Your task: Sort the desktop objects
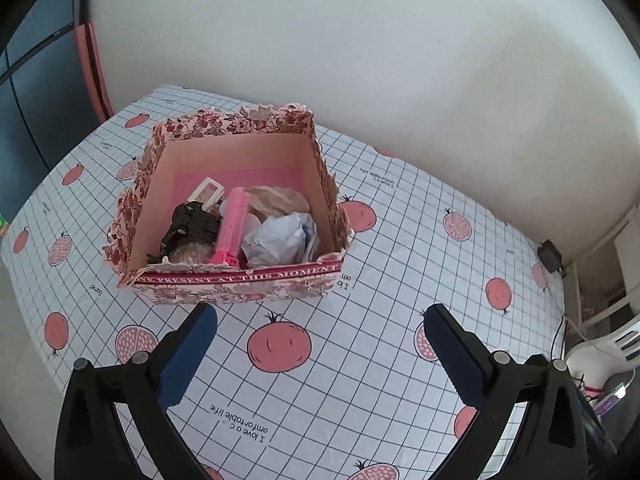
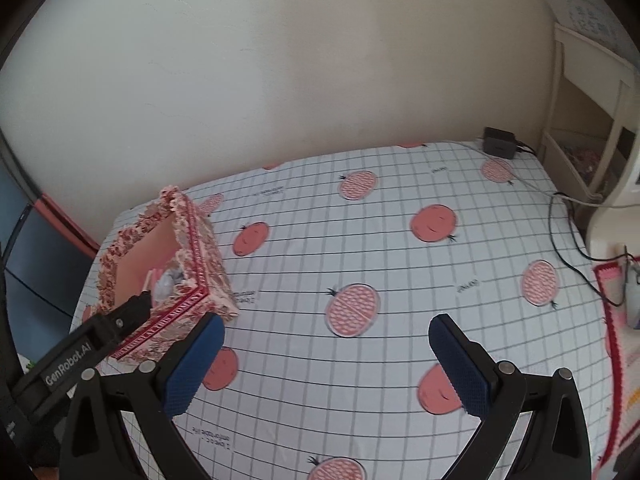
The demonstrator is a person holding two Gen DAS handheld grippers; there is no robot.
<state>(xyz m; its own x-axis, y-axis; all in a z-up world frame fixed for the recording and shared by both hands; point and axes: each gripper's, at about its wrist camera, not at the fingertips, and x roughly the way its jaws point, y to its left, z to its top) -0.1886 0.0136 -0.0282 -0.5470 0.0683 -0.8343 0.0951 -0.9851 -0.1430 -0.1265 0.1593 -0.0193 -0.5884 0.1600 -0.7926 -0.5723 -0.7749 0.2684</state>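
A floral pink box [image 1: 240, 276] stands on the table with the pomegranate-print cloth [image 1: 360, 360]. Inside it lie a pink comb [image 1: 234, 226], a black toy car [image 1: 192, 224], crumpled white paper [image 1: 280, 240], a crumpled brown piece [image 1: 280, 200] and a small white item [image 1: 208, 192]. My left gripper [image 1: 320, 332] is open and empty, just in front of the box. The box also shows in the right wrist view [image 2: 192, 280] at the left, with the left gripper's body [image 2: 80, 352] beside it. My right gripper [image 2: 326, 336] is open and empty over the cloth.
A black power adapter [image 2: 499, 143] with cables [image 2: 568, 240] sits at the table's far right corner. A cream shelf unit [image 2: 588, 128] and a crocheted cloth [image 2: 616, 320] are at the right. A wall runs behind the table. A dark panel [image 1: 36, 92] stands at the left.
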